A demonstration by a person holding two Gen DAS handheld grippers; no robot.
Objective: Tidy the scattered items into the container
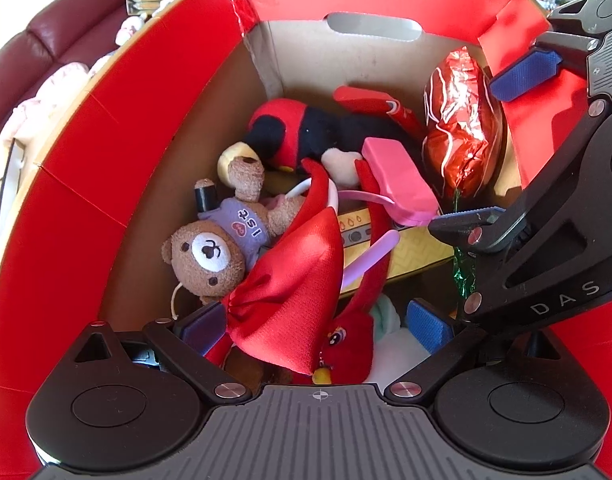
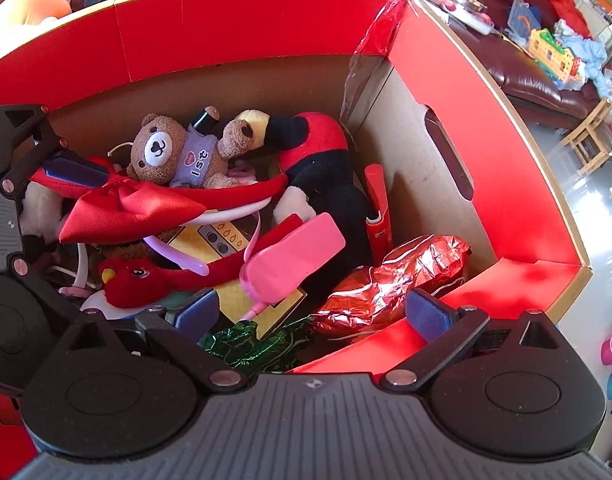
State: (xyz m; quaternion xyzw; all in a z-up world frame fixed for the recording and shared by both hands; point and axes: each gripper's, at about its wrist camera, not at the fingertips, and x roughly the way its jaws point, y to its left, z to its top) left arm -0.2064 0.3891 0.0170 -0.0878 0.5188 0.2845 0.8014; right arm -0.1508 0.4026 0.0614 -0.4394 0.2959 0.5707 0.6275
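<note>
While both tongs hang spread over the red box [image 2: 506, 184], left tongs [image 1: 318, 322] straddle the red satin bow [image 1: 293, 280] beside the teddy bear [image 2: 173, 152]; right tongs [image 2: 310, 312] straddle the foil balloon [image 2: 390, 280]. Drop-off step, I'd say: withdraw next.

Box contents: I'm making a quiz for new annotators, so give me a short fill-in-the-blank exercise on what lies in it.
1. The bear wears a purple shirt that reads ____.
2. The foil balloon between the right claw's fingers is ____ in colour.
3. The left claw is open around a red satin ____.
4. The box walls are lined in ____.

Missing words: 1st; red; bow; red
</note>
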